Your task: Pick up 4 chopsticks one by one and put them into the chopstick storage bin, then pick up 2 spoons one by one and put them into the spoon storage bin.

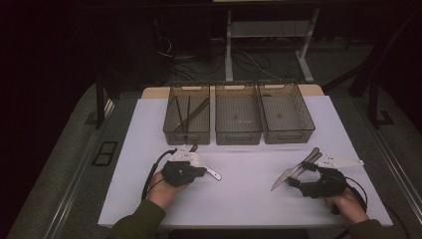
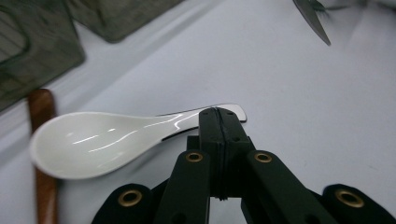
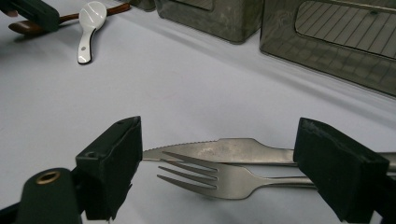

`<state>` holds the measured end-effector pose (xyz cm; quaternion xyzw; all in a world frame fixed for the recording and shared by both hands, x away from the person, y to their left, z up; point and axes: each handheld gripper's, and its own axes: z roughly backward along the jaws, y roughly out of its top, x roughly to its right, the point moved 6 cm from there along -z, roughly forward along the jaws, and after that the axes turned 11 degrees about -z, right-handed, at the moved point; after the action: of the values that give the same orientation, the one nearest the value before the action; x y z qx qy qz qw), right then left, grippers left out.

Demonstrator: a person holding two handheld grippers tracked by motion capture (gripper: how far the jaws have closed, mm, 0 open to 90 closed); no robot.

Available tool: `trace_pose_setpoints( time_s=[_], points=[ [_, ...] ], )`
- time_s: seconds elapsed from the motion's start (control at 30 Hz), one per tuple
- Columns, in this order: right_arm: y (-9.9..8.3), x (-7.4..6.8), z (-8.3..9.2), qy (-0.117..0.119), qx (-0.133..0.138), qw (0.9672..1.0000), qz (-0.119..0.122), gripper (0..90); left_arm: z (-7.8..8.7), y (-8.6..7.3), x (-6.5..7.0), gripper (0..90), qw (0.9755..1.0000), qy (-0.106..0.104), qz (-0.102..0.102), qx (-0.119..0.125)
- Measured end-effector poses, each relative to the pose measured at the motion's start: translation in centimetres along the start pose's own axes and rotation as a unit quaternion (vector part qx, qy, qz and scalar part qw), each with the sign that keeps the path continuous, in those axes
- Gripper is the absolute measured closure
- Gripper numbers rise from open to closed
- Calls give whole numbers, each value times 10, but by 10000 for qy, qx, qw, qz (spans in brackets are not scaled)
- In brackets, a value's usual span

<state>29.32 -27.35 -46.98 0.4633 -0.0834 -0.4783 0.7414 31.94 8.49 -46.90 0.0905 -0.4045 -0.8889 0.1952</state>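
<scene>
Peering down, I saw my left gripper [image 2: 219, 114] clenched on the white ceramic spoon's [image 2: 93, 142] half-hidden handle; my right gripper [image 3: 217, 163] stood released around the steel knife [image 3: 224, 150] and fork [image 3: 210, 176].

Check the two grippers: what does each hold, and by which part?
The left gripper is shut on the white spoon, pinching its handle near the end. The right gripper holds nothing; its open jaws straddle the knife and fork.

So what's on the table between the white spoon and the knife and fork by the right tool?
Nothing: in the right gripper view, bare white table runs from the white spoon to the knife and fork. The high view agrees.
</scene>
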Motion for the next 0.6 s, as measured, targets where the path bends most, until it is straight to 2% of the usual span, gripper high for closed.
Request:
trace_pose_setpoints(
  time_s=[0.2, 0.53, 0.6],
  points=[
    [0, 0, 0, 4, -2, 10000, 2, 153, -13, -1, 7, 889, 9997, -114, -141, -179],
    [0, 0, -2, 4, -24, 10000, 62, 153, -24, -1, 9, 889, 9995, -189, -159, -213],
    [0, -1, -2, 16, -23, 10000, 32, 153, -25, -2, 9, 889, 9992, -216, -185, -279]
  ],
)
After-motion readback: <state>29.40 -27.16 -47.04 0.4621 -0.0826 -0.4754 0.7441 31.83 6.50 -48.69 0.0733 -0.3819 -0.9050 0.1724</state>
